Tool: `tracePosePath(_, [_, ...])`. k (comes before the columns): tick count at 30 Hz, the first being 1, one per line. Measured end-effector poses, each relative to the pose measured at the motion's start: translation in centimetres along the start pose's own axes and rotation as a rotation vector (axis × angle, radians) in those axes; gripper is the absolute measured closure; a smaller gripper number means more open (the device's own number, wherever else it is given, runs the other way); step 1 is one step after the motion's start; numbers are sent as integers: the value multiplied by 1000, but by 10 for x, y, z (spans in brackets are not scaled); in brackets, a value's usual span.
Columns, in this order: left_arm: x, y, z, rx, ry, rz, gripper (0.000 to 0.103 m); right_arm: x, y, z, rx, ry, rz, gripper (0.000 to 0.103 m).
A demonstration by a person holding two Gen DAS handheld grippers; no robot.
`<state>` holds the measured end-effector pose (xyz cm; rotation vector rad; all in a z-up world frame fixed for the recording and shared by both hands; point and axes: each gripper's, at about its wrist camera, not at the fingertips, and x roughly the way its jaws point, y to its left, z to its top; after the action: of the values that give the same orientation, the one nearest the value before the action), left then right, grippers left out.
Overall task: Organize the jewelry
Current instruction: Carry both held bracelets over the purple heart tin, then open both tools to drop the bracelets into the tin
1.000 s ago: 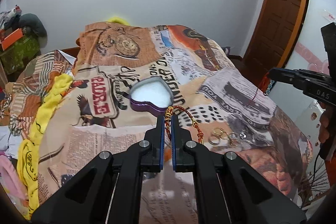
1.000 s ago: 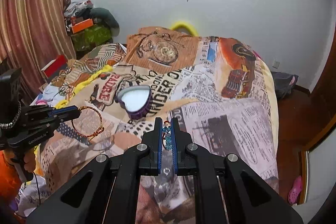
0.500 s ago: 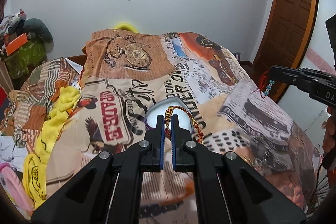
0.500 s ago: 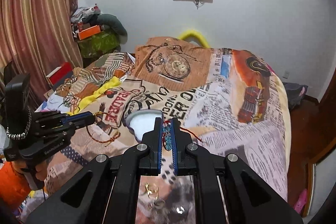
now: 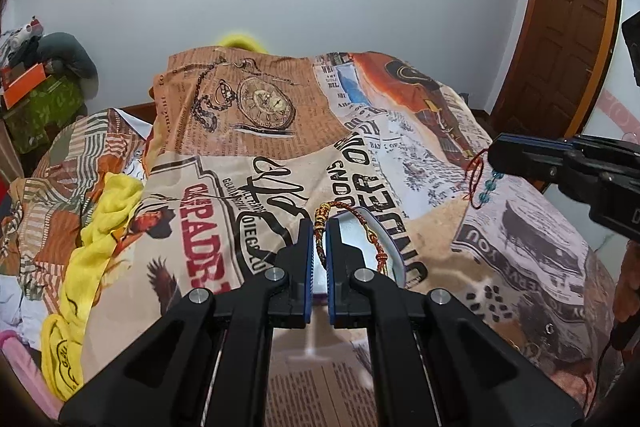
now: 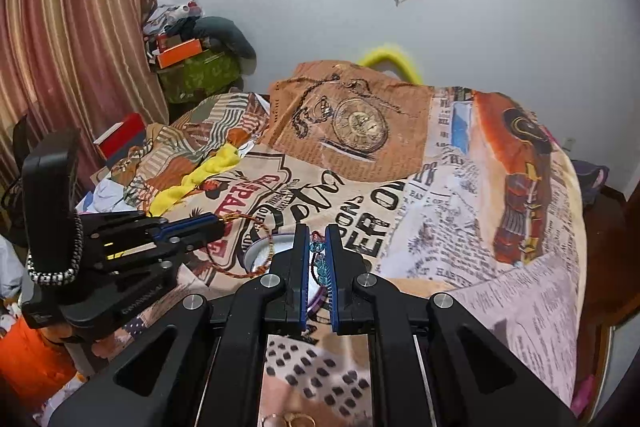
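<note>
Left gripper point(image 5: 319, 239) pinches the braided bracelet point(image 5: 362, 227), its loop hanging directly over the heart tin point(image 5: 394, 259) on the bed; right gripper point(image 6: 317, 251), clamping the beaded bracelet point(image 6: 318, 259), sits right of the tin.

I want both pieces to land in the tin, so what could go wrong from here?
1. The braided red-and-gold cord bracelet in the left gripper hangs across the rim of the purple heart-shaped tin; released now, it might drape over the edge.
2. The red-thread bracelet with teal beads in the right gripper dangles close by, so the two could tangle.
</note>
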<state>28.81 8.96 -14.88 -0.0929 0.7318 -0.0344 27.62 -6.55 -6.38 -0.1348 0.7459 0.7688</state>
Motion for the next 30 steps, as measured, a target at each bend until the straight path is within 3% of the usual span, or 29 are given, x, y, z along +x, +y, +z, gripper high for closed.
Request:
tracePosePath(20, [69, 2, -6, 14, 153, -63, 99, 69, -3, -3, 28, 155, 117, 96])
tracePosePath(30, [66, -2, -10, 72, 150, -24, 99, 104, -2, -13, 48, 271, 155, 96])
